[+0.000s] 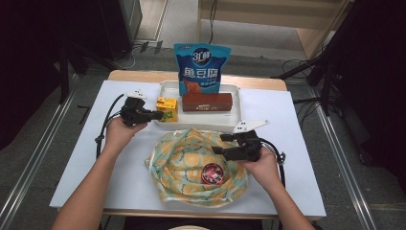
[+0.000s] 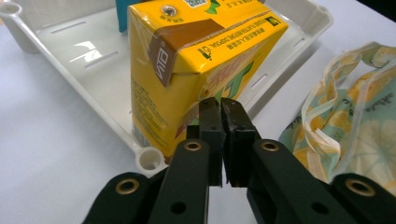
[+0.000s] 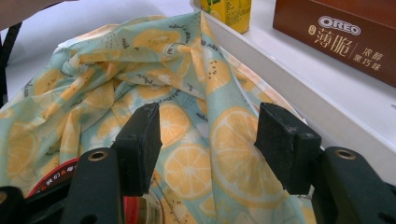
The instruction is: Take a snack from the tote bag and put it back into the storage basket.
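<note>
Two tongs: left tongs point(image 2: 223, 140) nearly closed, seemingly empty, beside yellow carton point(image 2: 187, 70); right tongs point(image 3: 210, 144) wide over cloth point(image 3: 187, 93).

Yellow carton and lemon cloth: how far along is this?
Looks early. The yellow carton stands in the white tray with the Oreo box and blue snack bag. The left gripper, shut and empty, points at the carton; the right gripper hovers open over the lemon cloth, where a red can lies.
</note>
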